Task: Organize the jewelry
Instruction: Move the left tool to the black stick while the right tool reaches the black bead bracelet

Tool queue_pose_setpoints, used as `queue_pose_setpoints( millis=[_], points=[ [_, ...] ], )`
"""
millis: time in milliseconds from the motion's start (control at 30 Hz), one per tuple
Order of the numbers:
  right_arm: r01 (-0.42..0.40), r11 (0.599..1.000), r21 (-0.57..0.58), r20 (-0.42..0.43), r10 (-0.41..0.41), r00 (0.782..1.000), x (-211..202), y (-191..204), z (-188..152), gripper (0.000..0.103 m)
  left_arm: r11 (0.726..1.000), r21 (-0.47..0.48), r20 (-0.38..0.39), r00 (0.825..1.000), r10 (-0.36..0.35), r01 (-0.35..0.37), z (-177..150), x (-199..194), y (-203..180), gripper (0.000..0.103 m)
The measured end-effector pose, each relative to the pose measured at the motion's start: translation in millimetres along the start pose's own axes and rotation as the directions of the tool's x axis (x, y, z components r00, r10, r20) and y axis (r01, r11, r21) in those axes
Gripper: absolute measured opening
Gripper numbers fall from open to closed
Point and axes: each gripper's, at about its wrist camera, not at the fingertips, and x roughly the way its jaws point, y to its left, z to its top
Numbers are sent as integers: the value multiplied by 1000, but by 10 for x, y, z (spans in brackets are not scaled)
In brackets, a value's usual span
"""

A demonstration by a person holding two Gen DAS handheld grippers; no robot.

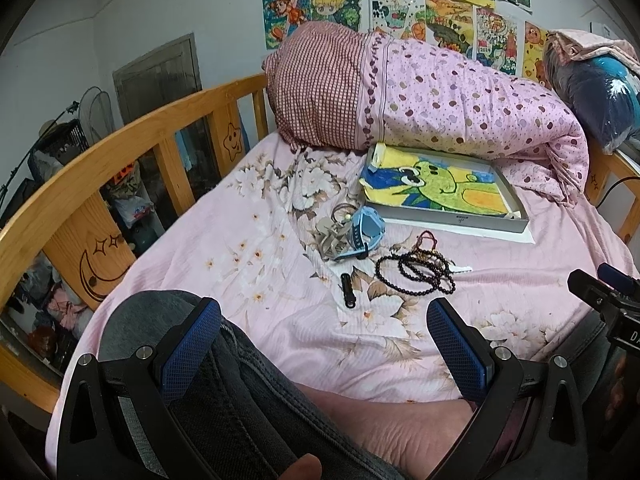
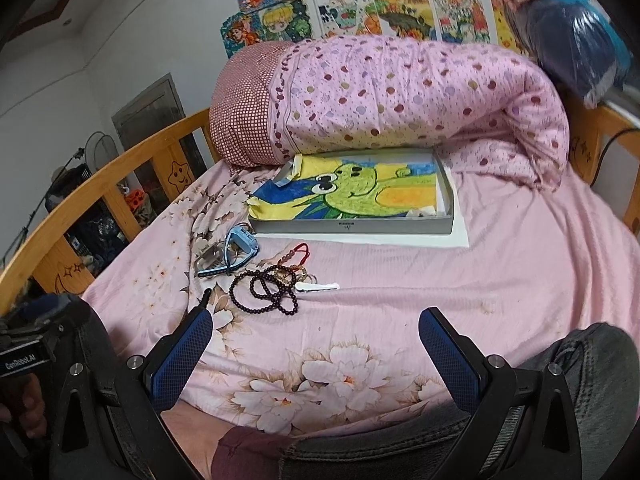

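The dark bead strands (image 2: 267, 289) are lying tangled on the pink sheet (image 2: 500, 280), just before the shallow box (image 2: 352, 227); both the left gripper (image 1: 324, 350) and right gripper (image 2: 316, 354) are hovering spread, holding nothing. Grabbing 1 loop is likely dragging the rest along.

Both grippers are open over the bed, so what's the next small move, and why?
Probably ease the right gripper forward to the dark bead strands. They lie loose on the sheet just ahead of it, and the shallow box beyond holds no jewelry yet.
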Motion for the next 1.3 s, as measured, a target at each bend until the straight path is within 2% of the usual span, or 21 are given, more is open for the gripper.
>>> queue_pose_setpoints(
  millis=[200,267,367,533,633,733,867,967,1033,1067,1133,1167,1233,1300],
  points=[
    [-50,995,90,-76,57,995,154,-139,70,103,997,-33,-99,993,-67,64,60,152,56,101],
    [-50,994,100,-99,60,993,251,-217,154,103,994,-57,-144,984,-105,98,112,227,97,101],
    [-41,996,75,-134,51,990,380,-279,253,103,982,-111,-214,961,-173,152,209,388,162,101],
    [-53,997,56,-193,63,979,662,-412,448,103,975,-153,-257,946,-198,162,400,653,204,101],
    [-75,996,55,-246,86,965,883,-495,551,103,974,-134,-269,939,-212,182,510,815,173,100],
    [-127,990,66,-312,141,940,1154,-564,619,103,980,-83,-285,938,-196,180,565,1019,96,100],
    [-210,977,45,-373,211,904,1512,-541,678,103,977,-61,-337,917,-212,204,551,1293,44,98],
    [-270,963,0,-400,247,883,1729,-434,703,103,970,-86,-389,889,-241,226,511,1486,62,83],
    [-311,950,-36,-414,269,870,1859,-340,703,103,966,-118,-423,869,-257,228,507,1616,74,68],
    [-327,944,-50,-420,277,864,1907,-317,703,102,964,-134,-438,858,-267,231,510,1658,68,65],
    [-362,928,-86,-437,292,851,2015,-245,678,95,960,-157,-468,838,-280,233,495,1776,73,54],
    [-375,922,-99,-448,295,844,2059,-213,654,87,960,-159,-481,831,-280,231,490,1817,65,53],
    [-391,913,-121,-469,294,832,2138,-162,596,82,962,-149,-502,821,-271,227,488,1889,39,46],
    [-409,901,-141,-488,296,821,2196,-113,530,70,966,-135,-521,814,-258,220,477,1960,14,40]
  ],
)
